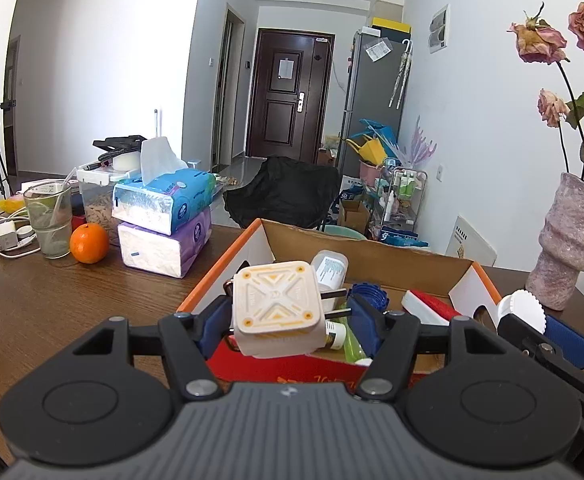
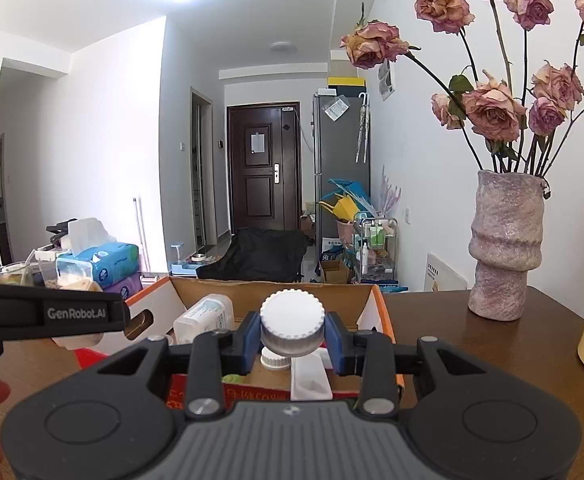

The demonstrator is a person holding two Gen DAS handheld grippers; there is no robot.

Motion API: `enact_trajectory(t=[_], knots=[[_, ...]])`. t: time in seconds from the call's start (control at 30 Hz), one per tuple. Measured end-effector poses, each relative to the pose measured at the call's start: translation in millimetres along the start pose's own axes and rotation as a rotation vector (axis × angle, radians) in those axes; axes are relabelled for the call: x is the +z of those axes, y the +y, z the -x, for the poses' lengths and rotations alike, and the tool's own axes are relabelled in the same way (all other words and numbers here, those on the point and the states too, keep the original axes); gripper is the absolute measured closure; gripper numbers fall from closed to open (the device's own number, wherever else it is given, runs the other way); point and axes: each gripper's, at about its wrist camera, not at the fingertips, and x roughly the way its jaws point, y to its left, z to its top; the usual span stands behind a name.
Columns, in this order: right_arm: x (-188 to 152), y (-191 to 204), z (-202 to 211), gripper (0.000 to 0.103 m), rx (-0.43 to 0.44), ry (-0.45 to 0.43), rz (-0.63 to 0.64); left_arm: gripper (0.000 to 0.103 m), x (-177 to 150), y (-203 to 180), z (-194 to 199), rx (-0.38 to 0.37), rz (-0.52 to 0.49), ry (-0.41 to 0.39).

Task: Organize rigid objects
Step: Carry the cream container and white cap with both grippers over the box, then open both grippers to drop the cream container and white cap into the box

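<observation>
Left gripper (image 1: 290, 312) clamps a white plug adapter (image 1: 278, 312) w/ prongs to the right, held over the cardboard box (image 1: 371, 258). Right gripper (image 2: 292, 340) clamps a white ribbed cap (image 2: 292, 322), also above the box, near its right side. Bottles (image 1: 329, 270) lie inside.

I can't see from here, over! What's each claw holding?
Left gripper holding charger plug. Right gripper clamped on white cap. Both over box, nothing blocking.
</observation>
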Motion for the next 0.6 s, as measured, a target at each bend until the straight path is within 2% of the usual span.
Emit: enact_trajectory(t=[0.6], knots=[[12.4, 5.3, -53.5, 0.069, 0.020, 0.023, 0.038, 0.038, 19.7, -5.7, -45.4, 0.012, -0.016, -0.012]])
